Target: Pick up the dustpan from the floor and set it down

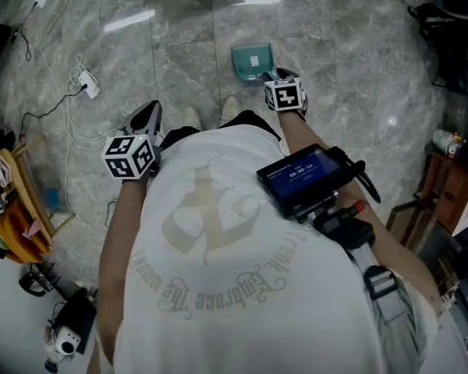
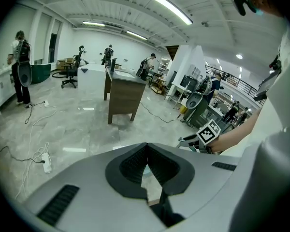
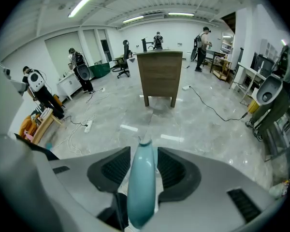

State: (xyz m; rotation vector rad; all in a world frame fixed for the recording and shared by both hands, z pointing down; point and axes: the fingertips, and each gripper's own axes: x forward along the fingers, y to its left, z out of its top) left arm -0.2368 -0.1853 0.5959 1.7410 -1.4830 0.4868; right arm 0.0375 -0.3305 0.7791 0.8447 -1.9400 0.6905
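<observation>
The teal dustpan lies flat on the grey marble floor ahead of the person's feet, its handle pointing back toward them. My right gripper is down at that handle. In the right gripper view the teal handle runs up between the two dark pads of the right gripper, which stands open with thin gaps at the handle's sides. My left gripper hangs off to the left, above the floor and away from the dustpan. Its pads meet at the tip in the left gripper view, shut on nothing.
A white power strip with trailing cables lies on the floor at left. A wooden rack stands at the left edge, dark equipment at the right. A wooden desk stands farther off, with people at the room's back.
</observation>
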